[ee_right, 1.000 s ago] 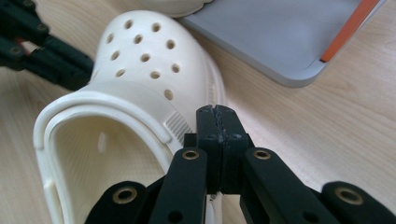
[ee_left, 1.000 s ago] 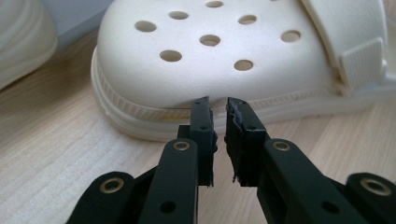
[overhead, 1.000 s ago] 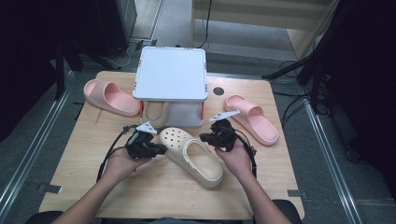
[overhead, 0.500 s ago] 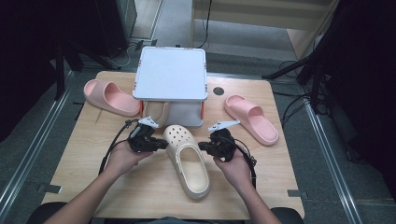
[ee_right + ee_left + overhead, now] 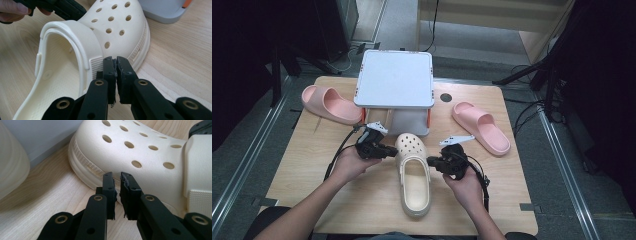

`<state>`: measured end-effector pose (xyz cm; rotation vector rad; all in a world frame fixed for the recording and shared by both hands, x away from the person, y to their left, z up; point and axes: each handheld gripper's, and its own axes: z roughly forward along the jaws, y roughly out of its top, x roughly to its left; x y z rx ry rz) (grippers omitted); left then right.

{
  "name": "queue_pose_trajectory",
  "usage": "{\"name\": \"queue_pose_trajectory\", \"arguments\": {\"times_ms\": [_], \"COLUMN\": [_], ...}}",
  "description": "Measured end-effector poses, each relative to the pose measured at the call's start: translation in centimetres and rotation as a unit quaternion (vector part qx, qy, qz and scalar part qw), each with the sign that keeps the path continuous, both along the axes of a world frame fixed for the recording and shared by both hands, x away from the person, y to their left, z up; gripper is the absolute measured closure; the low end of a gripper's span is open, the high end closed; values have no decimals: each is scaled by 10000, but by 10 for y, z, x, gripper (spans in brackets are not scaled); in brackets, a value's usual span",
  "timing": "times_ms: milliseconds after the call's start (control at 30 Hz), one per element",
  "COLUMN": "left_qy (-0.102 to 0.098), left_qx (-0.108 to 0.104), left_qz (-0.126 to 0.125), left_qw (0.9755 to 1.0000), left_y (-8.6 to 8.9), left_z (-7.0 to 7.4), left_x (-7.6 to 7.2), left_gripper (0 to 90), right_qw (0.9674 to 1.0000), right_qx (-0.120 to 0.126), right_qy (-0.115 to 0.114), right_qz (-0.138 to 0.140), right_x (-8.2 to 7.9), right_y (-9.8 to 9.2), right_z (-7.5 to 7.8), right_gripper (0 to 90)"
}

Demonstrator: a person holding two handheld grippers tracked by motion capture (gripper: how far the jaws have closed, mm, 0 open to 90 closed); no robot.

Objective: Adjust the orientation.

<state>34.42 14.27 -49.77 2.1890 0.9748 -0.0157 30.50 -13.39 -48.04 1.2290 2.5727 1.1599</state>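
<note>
A cream clog with holes (image 5: pixel 414 175) lies on the wooden table (image 5: pixel 312 170), toe toward the white stand and heel toward the person. My left gripper (image 5: pixel 392 150) points at the clog's left side near the toe. Its jaws stand nearly together with nothing between them, tips (image 5: pixel 117 176) against the sole edge of the clog (image 5: pixel 140 152). My right gripper (image 5: pixel 430 161) meets the right side. Its tips (image 5: pixel 115 60) are shut and empty, beside the strap hinge of the clog (image 5: pixel 75 50). The left gripper (image 5: pixel 67 10) shows beyond the toe.
A white-topped stand (image 5: pixel 394 80) rises just beyond the clog. One pink slide (image 5: pixel 329 104) lies at the far left, another (image 5: pixel 482 127) at the right. A cream rounded shape (image 5: pixel 10 170) sits beside the stand's base. A dark round hole (image 5: pixel 445 97) marks the tabletop.
The clog has swung from lying diagonally to pointing its toe at the stand. Both hands shifted with it, the left forward and the right back toward the person.
</note>
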Motion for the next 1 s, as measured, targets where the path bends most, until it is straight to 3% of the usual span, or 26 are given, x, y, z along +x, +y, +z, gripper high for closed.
{"name": "queue_pose_trajectory", "arguments": {"times_ms": [233, 367, 467, 633, 733, 1000], "left_qy": [-5, 81, 28, -207, -262, -458], "left_qx": [85, -100, -232, -178, -299, -364], "left_qz": [-50, 6, 56, -23, 5, 108], "left_qw": [10000, 9999, 9997, 9996, 9992, 9982], "left_y": [-3, 1, 3, 9, 17, 36], "left_z": [1, 8, 18, 41, 56, 88], "left_x": [3, 5, 3, -2, -4, -3], "left_gripper": [775, 698, 679, 626, 596, 572], "right_qw": [9999, 9999, 9997, 9988, 9985, 9981], "right_qx": [-117, -12, 91, 298, 289, 425], "right_qy": [-8, -88, -171, -327, -424, -313], "right_qz": [-33, -47, -127, -200, -178, -332], "right_x": [-3, -2, -5, -15, -24, -42], "right_y": [2, -3, -10, -16, -17, -14], "right_z": [-2, 2, 9, 21, 26, 29], "right_gripper": [842, 816, 793, 723, 703, 689]}}
